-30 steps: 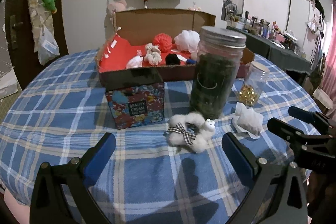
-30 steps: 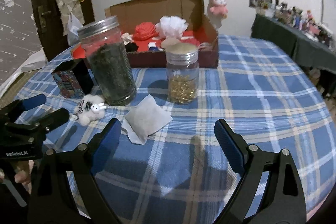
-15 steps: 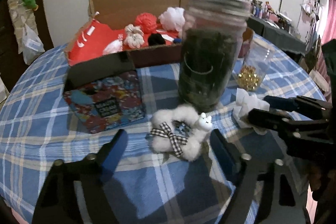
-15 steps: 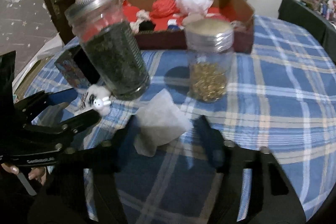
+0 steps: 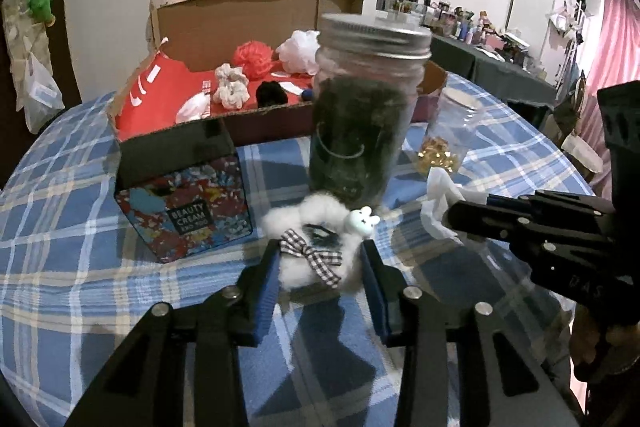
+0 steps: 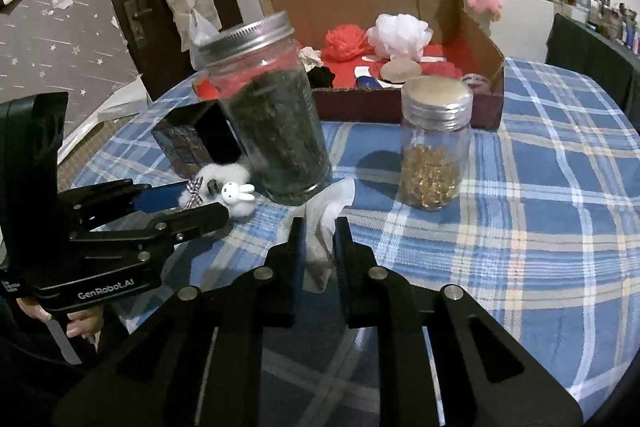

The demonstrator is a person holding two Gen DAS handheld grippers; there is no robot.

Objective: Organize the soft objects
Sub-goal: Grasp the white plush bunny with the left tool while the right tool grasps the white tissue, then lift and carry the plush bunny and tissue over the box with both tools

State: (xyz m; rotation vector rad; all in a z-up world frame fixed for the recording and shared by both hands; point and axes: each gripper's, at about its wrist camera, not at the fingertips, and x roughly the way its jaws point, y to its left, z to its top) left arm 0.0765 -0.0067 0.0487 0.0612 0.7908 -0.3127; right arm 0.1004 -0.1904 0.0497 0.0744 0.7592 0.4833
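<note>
A fluffy white scrunchie point(image 5: 308, 211) with a checked bow and a small rabbit charm lies on the blue plaid tablecloth. It sits between the blue pads of my left gripper point(image 5: 320, 263), whose jaws are closing and press its fluff on both sides. In the right wrist view, the scrunchie point(image 6: 224, 173) shows with the left gripper point(image 6: 200, 201) around it. My right gripper point(image 6: 318, 227) is shut on a crumpled white cloth point(image 6: 336, 199), also visible as the white cloth point(image 5: 440, 191) beside the right gripper point(image 5: 468, 209). Behind stands an open cardboard box point(image 5: 256, 7) with several soft items.
A tall jar of dark stuff point(image 5: 360, 131) stands just behind the scrunchie. A small jar of gold bits point(image 6: 432, 163) is right of the cloth, a patterned tin point(image 5: 188, 199) to the left. The tablecloth point(image 6: 540, 227) extends right, and a person's hand point(image 6: 80, 323) holds the left gripper.
Both grippers went from wide open to closed in: the left around the scrunchie, the right onto the white cloth, which is now bunched up. Both moved slightly forward and tilted.
</note>
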